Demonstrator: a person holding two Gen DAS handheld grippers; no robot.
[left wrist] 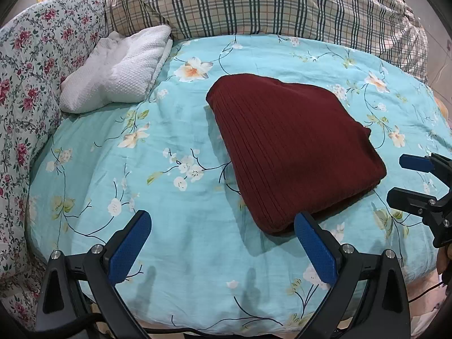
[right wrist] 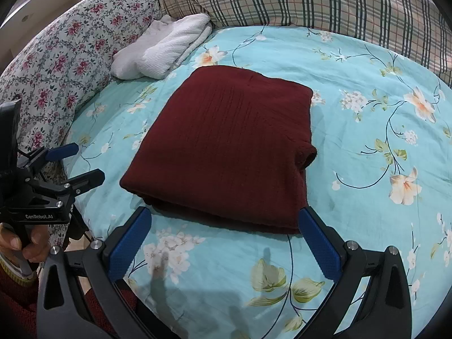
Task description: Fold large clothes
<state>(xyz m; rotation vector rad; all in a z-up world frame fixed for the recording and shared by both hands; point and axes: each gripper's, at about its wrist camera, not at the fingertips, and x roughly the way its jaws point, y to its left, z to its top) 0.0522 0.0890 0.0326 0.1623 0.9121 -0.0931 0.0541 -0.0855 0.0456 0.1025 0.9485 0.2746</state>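
We are hovering over a finished fold.
The maroon knit sweater (right wrist: pixel 223 147) is lying squared on the blue floral bedsheet (right wrist: pixel 353 90); we are holding our left gripper (left wrist: pixel 223 226) and right gripper (right wrist: pixel 226 226) wide apart, empty, near its front edge.

Maroon ribbed sweater (right wrist: pixel 226 147); turquoise floral sheet (right wrist: pixel 353 226); white waffle towel (right wrist: pixel 166 48).

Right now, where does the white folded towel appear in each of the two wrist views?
Left wrist view: the white towel lies upper left, against the floral quilt.
Right wrist view: the white towel lies upper left of centre, beyond the dark red garment.
Shared landmark: the dark red garment, folded on the blue sheet.
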